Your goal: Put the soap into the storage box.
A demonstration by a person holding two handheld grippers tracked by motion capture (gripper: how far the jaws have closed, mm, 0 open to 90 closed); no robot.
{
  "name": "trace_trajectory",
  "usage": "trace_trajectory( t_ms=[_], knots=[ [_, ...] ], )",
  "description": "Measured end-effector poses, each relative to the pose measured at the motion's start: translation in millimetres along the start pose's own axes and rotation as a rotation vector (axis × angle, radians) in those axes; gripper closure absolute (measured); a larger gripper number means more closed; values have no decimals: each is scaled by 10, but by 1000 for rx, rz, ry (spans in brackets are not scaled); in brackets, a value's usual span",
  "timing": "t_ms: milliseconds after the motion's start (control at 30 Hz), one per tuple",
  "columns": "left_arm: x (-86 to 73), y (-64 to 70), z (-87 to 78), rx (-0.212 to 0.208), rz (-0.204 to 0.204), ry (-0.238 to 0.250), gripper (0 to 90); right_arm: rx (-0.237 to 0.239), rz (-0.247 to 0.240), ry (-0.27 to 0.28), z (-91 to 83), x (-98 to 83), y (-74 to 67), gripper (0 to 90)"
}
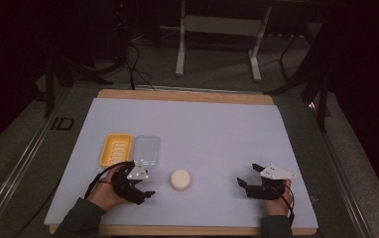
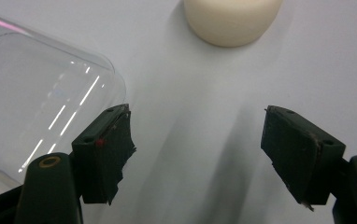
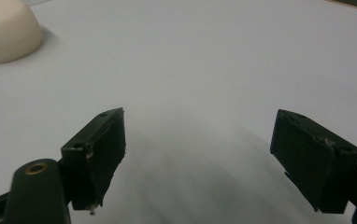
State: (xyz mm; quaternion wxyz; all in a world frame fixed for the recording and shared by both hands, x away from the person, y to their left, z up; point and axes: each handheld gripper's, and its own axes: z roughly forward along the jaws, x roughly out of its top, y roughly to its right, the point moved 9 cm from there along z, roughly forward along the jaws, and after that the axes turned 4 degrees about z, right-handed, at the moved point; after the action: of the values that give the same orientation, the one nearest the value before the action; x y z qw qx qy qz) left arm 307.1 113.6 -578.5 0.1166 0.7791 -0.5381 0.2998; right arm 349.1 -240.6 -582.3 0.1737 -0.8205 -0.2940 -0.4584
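A round, cream-white soap bar (image 1: 180, 179) with a smooth, matte, slightly domed top lies flat on the pale lilac table mat (image 1: 202, 129), near its front edge. It sits apart from everything, nothing touching it. Just to its left and a little farther back lies a clear plastic rectangular lid (image 1: 147, 150) with rounded corners, flat on the mat, light streaks glinting on it. The lid touches a yellow ribbed soap dish (image 1: 116, 149) on its left.
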Motion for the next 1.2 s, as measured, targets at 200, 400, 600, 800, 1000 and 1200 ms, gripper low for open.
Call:
trace_trajectory(
  t_ms=[200, 400, 600, 800, 1000, 1200],
  knots=[
    [43, -35, 55, -3, 19, -28, 251, 2, -2, -2, -1, -1, -3, 179],
    [113, -37, 107, -23, 45, -41, 250, 3, -2, -1, -3, 0, -4, 179],
    [158, -12, 125, -57, 53, -46, 208, 4, -1, 0, -4, 0, -6, 179],
    [202, -1, 130, -77, 67, -58, 200, 4, -1, 0, -4, 0, -5, 179],
    [231, -8, 160, -81, 79, -75, 194, 3, -2, 2, -5, 1, -5, 179],
    [252, 0, 195, -92, 87, -85, 193, 3, -2, 4, -6, 2, -3, 179]
  ],
)
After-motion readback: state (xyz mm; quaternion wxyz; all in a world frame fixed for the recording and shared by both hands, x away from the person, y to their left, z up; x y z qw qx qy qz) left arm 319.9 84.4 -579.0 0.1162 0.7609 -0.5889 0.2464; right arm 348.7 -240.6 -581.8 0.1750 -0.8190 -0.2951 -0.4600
